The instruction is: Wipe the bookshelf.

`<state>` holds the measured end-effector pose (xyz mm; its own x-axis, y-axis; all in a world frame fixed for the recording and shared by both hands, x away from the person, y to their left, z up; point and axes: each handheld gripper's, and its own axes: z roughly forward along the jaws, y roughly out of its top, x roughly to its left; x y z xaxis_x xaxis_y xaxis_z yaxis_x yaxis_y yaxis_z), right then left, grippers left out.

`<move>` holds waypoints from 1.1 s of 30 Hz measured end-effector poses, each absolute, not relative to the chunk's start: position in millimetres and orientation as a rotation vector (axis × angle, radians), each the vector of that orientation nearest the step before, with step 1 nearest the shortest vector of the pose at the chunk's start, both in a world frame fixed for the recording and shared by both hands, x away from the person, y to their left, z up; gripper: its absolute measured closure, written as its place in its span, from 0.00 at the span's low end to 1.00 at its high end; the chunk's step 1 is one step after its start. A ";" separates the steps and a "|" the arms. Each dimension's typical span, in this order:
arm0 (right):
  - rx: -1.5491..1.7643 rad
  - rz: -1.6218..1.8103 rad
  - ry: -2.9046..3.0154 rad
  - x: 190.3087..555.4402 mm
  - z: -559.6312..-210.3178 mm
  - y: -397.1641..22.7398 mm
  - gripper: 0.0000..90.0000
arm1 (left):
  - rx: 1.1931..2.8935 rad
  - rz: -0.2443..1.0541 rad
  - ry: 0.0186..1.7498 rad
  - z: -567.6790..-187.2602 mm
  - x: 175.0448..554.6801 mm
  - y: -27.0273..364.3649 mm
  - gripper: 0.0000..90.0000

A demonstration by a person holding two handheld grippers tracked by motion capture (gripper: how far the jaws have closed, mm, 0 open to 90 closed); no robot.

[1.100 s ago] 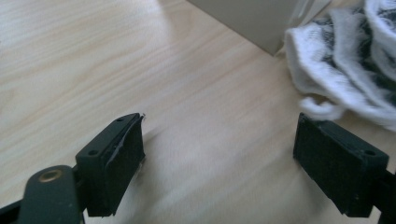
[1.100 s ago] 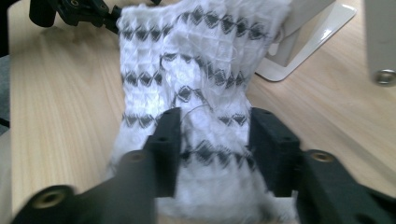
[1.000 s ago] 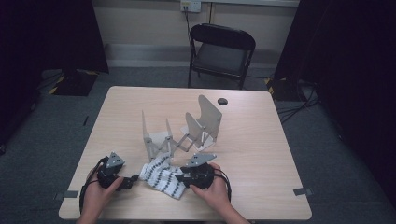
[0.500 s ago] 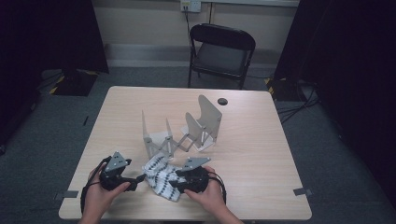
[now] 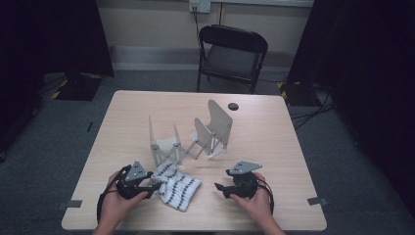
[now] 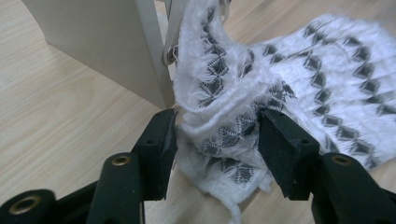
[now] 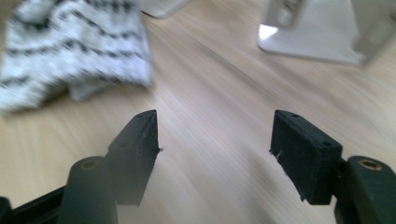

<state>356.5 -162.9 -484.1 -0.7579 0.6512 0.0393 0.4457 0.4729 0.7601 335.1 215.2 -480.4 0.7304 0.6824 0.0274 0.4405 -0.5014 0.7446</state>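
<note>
Patterned cloth [image 5: 177, 185] flat on the surface [image 5: 274, 142] near the front edge, one corner bunched up against the foot of the folding rack [image 5: 188, 139]. Left gripper [image 6: 215, 140] closing round that bunched fold, jaws half shut, fabric filling the gap and touching both pads; probably gathering the corner to lift it toward the rack. Right gripper [image 7: 212, 135] well apart from the cloth, jaws just opening, wide, nothing between them but bare wood; seemingly let go to leave the cloth to the other hand. Firmness of the left grip hard to judge. Cloth blurred in the right gripper view. Small dark disc [image 5: 233, 105] beyond the rack, unidentifiable
</note>
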 end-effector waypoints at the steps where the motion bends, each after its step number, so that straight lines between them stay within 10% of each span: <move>1: 0.949 1.156 2.455 357.3 -485.7 -166.2 0.33 | 2.185 0.401 0.847 -481.6 336.3 214.9 0.55; 14: 1.010 1.109 2.433 366.5 -499.0 -191.0 0.22 | 2.251 0.284 0.832 -484.3 337.0 221.9 0.83; 33: 0.994 1.069 2.428 364.9 -499.2 -193.8 0.21 | 2.264 0.285 0.963 -479.7 335.2 277.7 0.90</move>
<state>364.9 -193.8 -499.2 -0.7123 0.7019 -0.0019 0.4725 0.4815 0.7381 335.2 277.7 -479.7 0.7062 0.7062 -0.0515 0.5640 -0.5171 0.6438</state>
